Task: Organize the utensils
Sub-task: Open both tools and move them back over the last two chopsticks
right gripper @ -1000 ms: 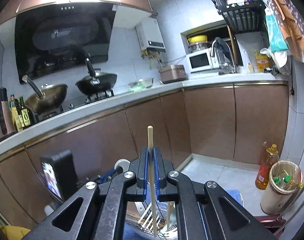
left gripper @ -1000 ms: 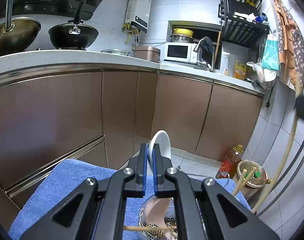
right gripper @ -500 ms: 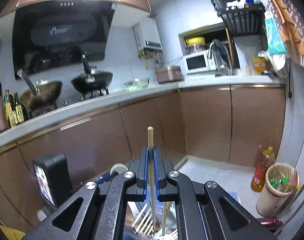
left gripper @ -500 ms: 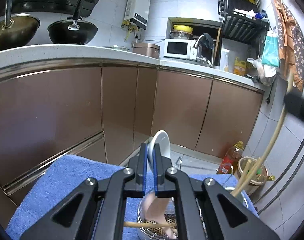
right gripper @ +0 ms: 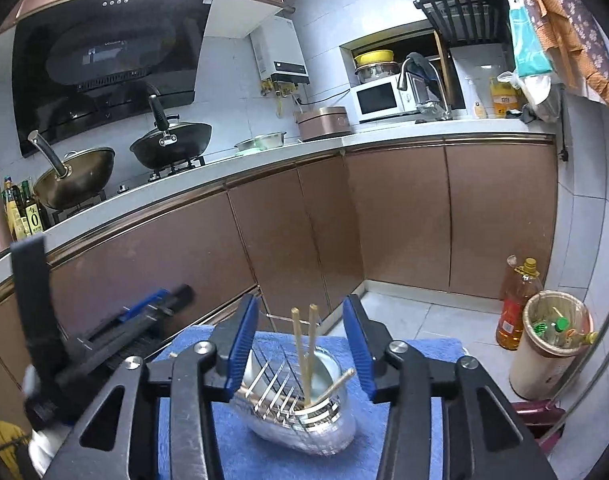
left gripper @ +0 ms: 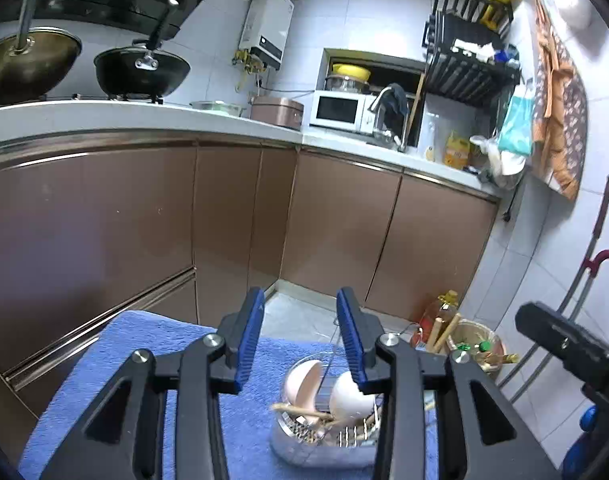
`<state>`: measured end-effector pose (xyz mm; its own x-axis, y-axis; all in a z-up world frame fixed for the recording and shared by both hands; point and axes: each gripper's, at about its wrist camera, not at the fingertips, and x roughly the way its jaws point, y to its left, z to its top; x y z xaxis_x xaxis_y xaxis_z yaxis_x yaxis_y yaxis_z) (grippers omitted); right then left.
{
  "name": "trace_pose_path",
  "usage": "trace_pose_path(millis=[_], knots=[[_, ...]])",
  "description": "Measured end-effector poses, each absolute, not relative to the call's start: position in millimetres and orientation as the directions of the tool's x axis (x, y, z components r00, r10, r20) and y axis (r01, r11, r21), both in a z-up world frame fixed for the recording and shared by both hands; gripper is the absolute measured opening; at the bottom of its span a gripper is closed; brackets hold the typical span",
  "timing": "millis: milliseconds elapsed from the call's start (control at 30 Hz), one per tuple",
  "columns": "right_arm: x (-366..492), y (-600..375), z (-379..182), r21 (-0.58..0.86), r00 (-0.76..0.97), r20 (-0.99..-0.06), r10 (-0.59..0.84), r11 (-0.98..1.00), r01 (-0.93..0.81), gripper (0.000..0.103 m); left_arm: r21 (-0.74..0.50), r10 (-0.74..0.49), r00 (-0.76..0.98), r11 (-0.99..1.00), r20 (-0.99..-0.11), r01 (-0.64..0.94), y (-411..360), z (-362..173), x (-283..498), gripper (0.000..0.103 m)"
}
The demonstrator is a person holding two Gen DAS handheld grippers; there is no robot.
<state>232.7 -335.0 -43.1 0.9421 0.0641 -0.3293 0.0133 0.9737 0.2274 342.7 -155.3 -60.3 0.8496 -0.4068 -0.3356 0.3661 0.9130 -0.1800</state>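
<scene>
A metal utensil holder (left gripper: 320, 446) stands on a blue towel (left gripper: 104, 380). In the left wrist view it holds a pink spoon (left gripper: 300, 380), a white spoon (left gripper: 348, 398) and wooden chopsticks. My left gripper (left gripper: 300, 344) is open and empty above it. In the right wrist view the holder (right gripper: 304, 420) has two chopsticks (right gripper: 304, 344) standing upright in it and another leaning. My right gripper (right gripper: 302, 346) is open and empty, just above and around the chopstick tops. The left gripper's body (right gripper: 104, 344) shows at the left.
Brown cabinets (left gripper: 144, 220) and a white counter (left gripper: 104, 114) with woks and a microwave (left gripper: 340, 110) stand behind. An oil bottle (right gripper: 518, 304) and a bin (right gripper: 552, 344) stand on the floor at right. The right gripper's body (left gripper: 572, 354) shows at right.
My left gripper has opened and let the white spoon drop into the holder. My right gripper has opened and released the chopstick into the holder.
</scene>
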Motion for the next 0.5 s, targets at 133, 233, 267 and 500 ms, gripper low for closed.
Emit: trace_pose_path(millis=[133,233,267,500], knots=[[206,-335,-45,0.232,0.942,-0.328,0.069,0.973,0.01,0.059,-0.197,-0.432,0.826,0.902,-0.362,0.385,-119,-50,317,0.037],[184,-335,-49,0.255,0.939,-0.332,0.088,0.967,0.0,0.07,-0.212,-0.442,0.805,0.897,-0.397,0.388,-89,-45,300,0.038],[176,-336,-52,0.268,0.937,-0.338,0.091,0.963,0.003,0.076,-0.208,-0.436,0.804,0.9,-0.405,0.383,-78,-44,293,0.039],[128,-330,-63,0.302,0.93,-0.355,0.092,0.953,0.021,0.103,-0.148,-0.337,0.799,0.941,-0.498,0.304,7,-58,242,0.051]])
